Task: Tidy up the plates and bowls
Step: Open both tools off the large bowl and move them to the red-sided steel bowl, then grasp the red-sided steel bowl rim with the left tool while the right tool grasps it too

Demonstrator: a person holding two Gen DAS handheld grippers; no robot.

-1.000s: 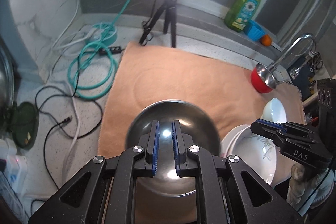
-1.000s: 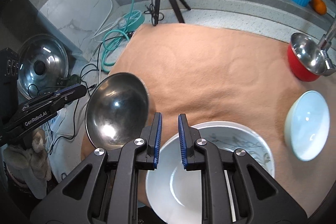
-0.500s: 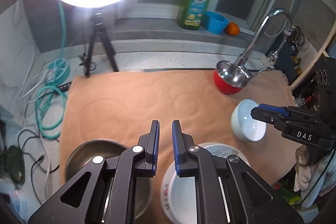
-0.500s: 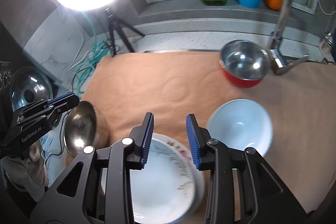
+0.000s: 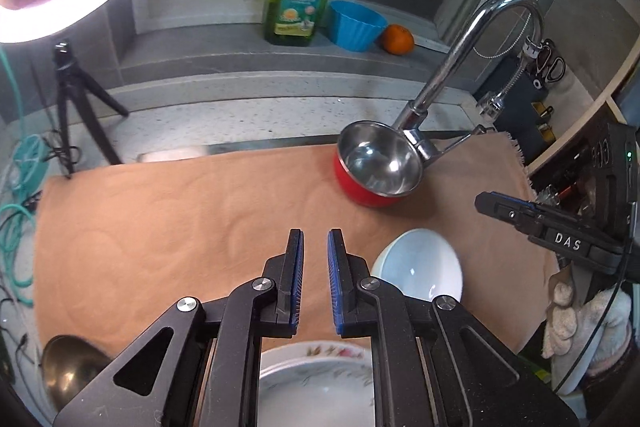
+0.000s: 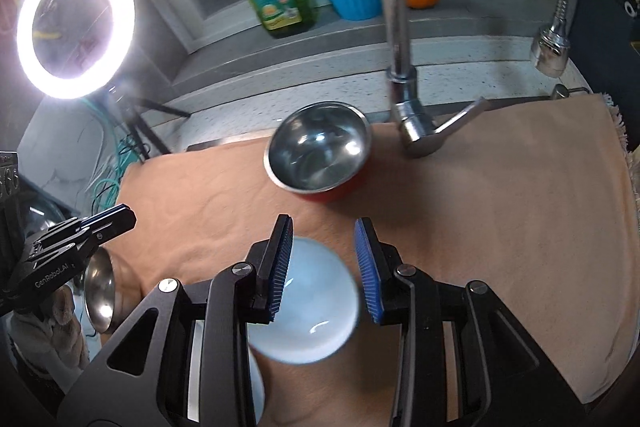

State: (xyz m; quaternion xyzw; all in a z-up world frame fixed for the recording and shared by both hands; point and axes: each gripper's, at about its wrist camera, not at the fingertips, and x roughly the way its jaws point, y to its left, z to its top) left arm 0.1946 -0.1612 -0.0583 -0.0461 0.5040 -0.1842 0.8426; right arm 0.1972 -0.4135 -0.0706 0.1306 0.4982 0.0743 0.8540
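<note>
Right wrist: white bowl [image 6: 304, 323] upright, mouth up.

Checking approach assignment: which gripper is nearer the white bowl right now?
Right. The right gripper hovers open directly over the white bowl, fingers straddling it. The left gripper sits beside it, over the floral plate, holding nothing.
</note>
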